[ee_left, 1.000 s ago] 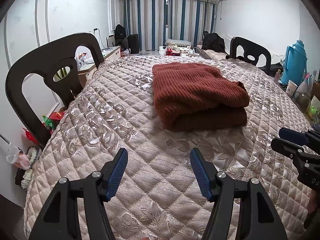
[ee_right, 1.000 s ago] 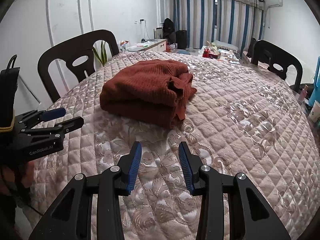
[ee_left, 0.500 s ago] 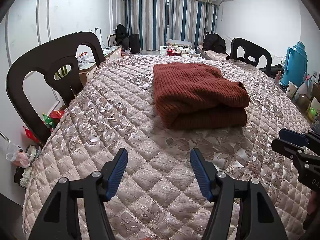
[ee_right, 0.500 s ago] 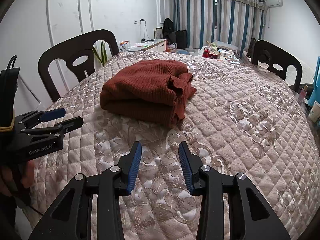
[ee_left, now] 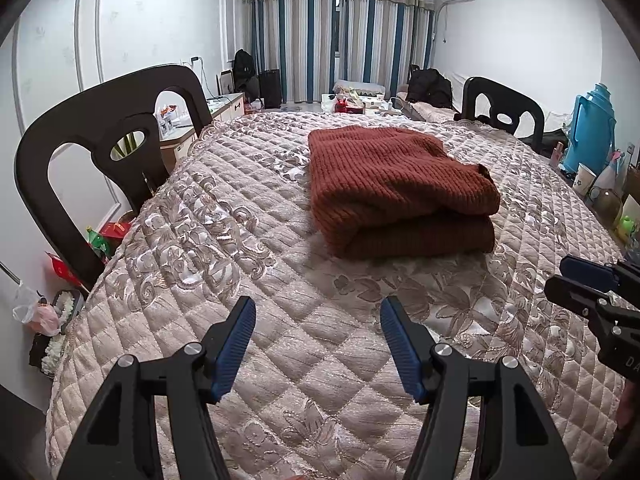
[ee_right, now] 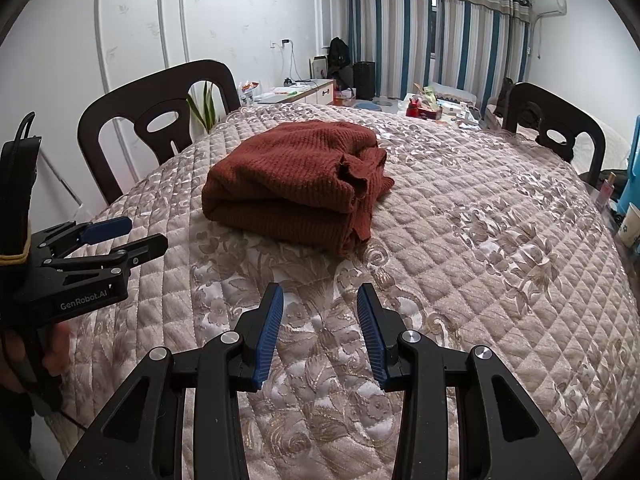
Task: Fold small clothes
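Rust-red knitted sweater point(ee_left: 400, 188) folded into a thick bundle, lying on the quilted table cover point(ee_left: 248, 264) toward the far middle. Left gripper point(ee_left: 318, 316) near the table's close edge, fingers spread wide, nothing between them. Right gripper point(ee_right: 320, 304) beside it, fingers parted, empty, well short of the sweater. 2 dark chairs point(ee_right: 160, 112) at the table.

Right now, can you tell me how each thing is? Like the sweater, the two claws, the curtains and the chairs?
Rust sweater: folded, lying flat on the quilted tablecloth, untouched.
Left claw: open, empty, above the cloth, short of the sweater.
Right claw: open, empty, narrower gap than the left.
Striped curtains: drawn shut.
Dark chairs: upright at the table, nobody sitting.
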A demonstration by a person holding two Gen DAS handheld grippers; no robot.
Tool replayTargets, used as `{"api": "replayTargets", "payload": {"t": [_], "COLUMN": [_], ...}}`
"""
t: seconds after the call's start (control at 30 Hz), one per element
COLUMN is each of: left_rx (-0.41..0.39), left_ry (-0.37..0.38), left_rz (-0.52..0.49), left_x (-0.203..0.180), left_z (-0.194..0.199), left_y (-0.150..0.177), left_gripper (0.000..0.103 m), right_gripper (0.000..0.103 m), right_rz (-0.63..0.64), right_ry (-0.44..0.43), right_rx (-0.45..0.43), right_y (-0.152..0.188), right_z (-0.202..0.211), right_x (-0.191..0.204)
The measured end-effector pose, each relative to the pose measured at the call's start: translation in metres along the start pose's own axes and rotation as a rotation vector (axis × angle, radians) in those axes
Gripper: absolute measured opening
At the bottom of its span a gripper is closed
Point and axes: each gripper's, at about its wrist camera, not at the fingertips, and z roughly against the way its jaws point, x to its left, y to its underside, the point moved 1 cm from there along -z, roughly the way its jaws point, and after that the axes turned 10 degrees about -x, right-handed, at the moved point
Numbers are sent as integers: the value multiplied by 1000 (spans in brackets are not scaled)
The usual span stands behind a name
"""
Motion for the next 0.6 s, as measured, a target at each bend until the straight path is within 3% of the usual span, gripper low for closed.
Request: {"api": "replayTargets", "payload": {"t": [0.6], "left_rx": [-2], "left_ry": [-19], "left_rz": [-1], "left_x": [1], "left_z": [2], "left_y": [-1], "left_gripper": [67], "right_gripper": [39], "right_rz": [6], "right_ry": [-3], "right_rx": [-2], "right_y": [-2], "right_z": [2], "right_x": [2]}}
